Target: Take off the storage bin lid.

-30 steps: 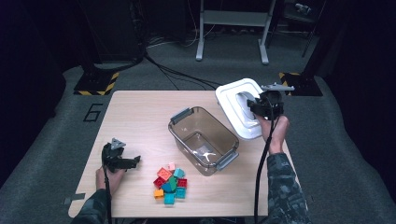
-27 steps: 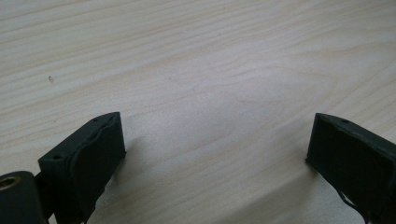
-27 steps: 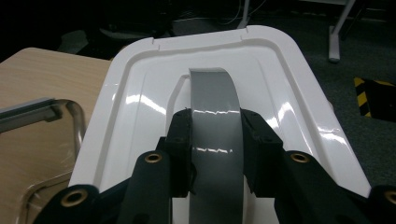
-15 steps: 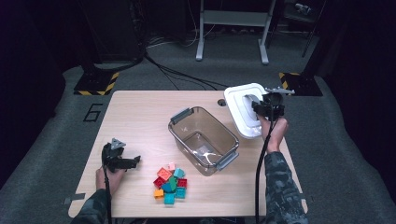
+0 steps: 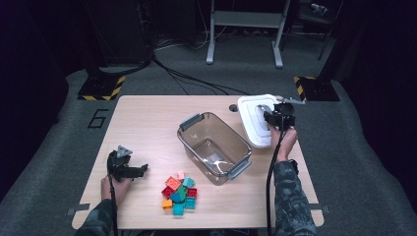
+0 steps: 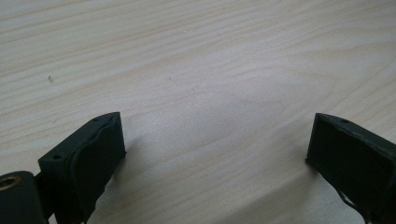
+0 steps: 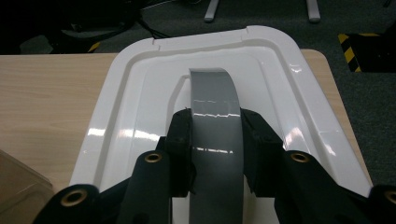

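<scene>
A white lid [image 5: 252,126] with a grey strap handle [image 7: 214,98] is at the table's far right, right of the bin. My right gripper [image 5: 275,118] is shut on that handle; in the right gripper view its jaws [image 7: 215,123] press the strap from both sides, the lid [image 7: 135,112] stretching ahead. Whether the lid rests on the table I cannot tell. A clear plastic bin [image 5: 196,135] with grey end handles stands empty mid-table. Several coloured blocks [image 5: 179,192] lie in a heap at the front. My left gripper [image 5: 139,170] rests open on the wood left of them, its jaws [image 6: 215,140] wide with nothing between.
The wooden table [image 5: 147,123] has bare room at its left and back; a small round hole [image 5: 233,107] sits near its far edge. Dark floor, cables and a metal stand's feet [image 5: 243,54] lie beyond. The lid reaches to the table's right edge.
My right gripper has sunk toward the table with the white lid in it, drifting slightly right. The left gripper, bin and blocks have stayed put.
</scene>
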Motion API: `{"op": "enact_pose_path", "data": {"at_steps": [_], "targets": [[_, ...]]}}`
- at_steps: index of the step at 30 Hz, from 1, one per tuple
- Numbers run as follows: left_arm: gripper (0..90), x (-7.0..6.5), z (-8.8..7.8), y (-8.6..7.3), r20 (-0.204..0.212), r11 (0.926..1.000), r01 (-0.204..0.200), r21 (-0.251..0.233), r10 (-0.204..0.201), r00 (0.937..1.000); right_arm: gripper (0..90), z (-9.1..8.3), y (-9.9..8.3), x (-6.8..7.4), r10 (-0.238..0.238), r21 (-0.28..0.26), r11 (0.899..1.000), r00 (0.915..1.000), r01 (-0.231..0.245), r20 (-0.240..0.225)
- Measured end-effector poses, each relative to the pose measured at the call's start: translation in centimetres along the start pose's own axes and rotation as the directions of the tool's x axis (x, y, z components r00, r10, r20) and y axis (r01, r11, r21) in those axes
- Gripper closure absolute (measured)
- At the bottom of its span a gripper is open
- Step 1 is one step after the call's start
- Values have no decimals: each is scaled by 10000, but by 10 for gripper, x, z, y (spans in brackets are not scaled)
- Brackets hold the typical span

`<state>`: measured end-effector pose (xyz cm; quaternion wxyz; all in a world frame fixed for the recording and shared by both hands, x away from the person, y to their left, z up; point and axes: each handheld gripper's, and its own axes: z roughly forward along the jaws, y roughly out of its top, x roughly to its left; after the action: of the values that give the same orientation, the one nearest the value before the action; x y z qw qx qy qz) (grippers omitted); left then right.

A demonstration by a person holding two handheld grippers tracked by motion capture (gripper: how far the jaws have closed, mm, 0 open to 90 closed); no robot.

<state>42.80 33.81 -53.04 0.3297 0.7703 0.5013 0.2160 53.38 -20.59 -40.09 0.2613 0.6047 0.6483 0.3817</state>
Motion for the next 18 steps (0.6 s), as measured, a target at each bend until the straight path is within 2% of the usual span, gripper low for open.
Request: {"op": "enact_pose_path", "data": {"at_steps": [3,6,10,18], "targets": [[41,0,0,0,-1,10000,-2,4,2,10000,667,7,-5,-1,162,151,9998,9999,-162,0],[41,0,0,0,0,10000,1,-3,-1,10000,667,11,-10,-3,445,17,9990,9989,-445,-120],[41,0,0,0,0,10000,2,-1,-2,10000,667,19,-18,1,237,187,9995,9997,-238,39],[41,0,0,0,0,10000,5,-3,-5,10000,667,34,-34,5,420,464,9980,9991,-422,57]]}}
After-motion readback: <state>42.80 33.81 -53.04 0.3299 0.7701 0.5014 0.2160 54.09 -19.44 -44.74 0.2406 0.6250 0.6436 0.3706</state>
